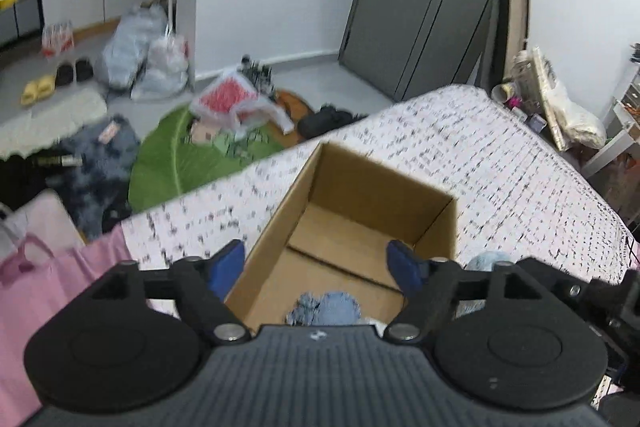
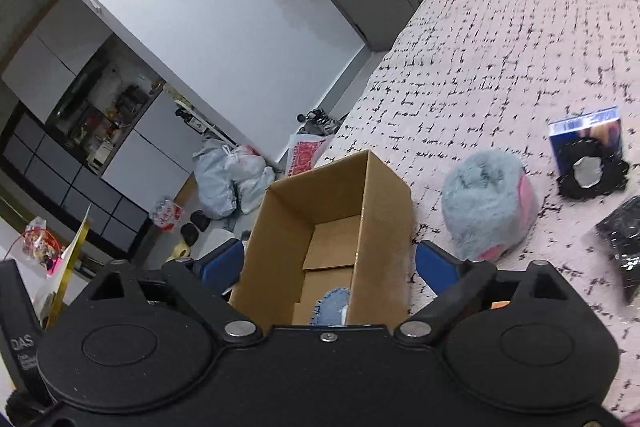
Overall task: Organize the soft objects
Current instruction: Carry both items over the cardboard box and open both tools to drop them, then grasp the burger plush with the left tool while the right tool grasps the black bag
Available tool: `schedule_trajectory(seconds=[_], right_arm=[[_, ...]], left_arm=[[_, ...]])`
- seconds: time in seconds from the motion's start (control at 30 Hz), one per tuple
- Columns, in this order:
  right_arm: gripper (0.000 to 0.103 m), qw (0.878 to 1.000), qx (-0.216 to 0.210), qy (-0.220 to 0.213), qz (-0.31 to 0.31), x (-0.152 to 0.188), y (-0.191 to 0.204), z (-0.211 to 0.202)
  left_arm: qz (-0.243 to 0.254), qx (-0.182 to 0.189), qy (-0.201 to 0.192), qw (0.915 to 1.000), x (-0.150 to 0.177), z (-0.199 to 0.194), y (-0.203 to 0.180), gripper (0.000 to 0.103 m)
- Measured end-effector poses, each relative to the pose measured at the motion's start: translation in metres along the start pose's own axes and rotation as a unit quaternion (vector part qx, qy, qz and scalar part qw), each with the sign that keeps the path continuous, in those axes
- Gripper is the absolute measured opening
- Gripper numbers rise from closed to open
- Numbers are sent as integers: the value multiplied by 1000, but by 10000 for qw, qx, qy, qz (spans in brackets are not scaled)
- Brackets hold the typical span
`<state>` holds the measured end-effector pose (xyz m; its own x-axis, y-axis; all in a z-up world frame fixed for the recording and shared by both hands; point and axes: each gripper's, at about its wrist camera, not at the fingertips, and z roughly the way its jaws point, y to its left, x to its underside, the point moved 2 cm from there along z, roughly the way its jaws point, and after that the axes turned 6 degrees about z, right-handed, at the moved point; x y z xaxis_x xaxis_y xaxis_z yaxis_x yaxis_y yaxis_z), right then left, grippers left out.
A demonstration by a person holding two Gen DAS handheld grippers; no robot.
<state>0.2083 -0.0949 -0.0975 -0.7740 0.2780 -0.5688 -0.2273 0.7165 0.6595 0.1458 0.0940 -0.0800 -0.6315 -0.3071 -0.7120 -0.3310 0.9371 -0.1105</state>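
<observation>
Both the left gripper (image 1: 316,263) and right gripper (image 2: 330,263) are gaping wide, gripping nothing, above the open brown cardboard box (image 1: 360,187) on the patterned bedspread (image 1: 500,155), where a frayed blue denim piece (image 1: 326,309) is lying inside.

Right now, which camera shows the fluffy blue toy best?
The right wrist view: the fluffy blue toy lies whole on the bed, right of the box. The left wrist view shows only its top behind the gripper.
</observation>
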Motion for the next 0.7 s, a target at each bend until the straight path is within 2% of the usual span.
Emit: schedule_trajectory(seconds=[0.17,0.33,0.47,0.57,0.7], right_arm=[[97,9988,421,-25,-267,0,-3,-15],[103,9962,604,-67,-619,-3,-5,-36],[103,9964,532,212,-623,-9,-7,-44],[103,9960,543,152,-700,-14,-5,-56],[103,9953,587,-13,-767,-26,-8,-78]], left_arm=[[142,9,-120,9998,-2,-9,-10,83],[242,49,-47,9997,-2,-18,-22,84],[204,92,64,9997,-6,-29,-29,84],[354,171,71,9992,-7,-38,-37,84],[309,221,150,9992,-6,-48,-44,85]])
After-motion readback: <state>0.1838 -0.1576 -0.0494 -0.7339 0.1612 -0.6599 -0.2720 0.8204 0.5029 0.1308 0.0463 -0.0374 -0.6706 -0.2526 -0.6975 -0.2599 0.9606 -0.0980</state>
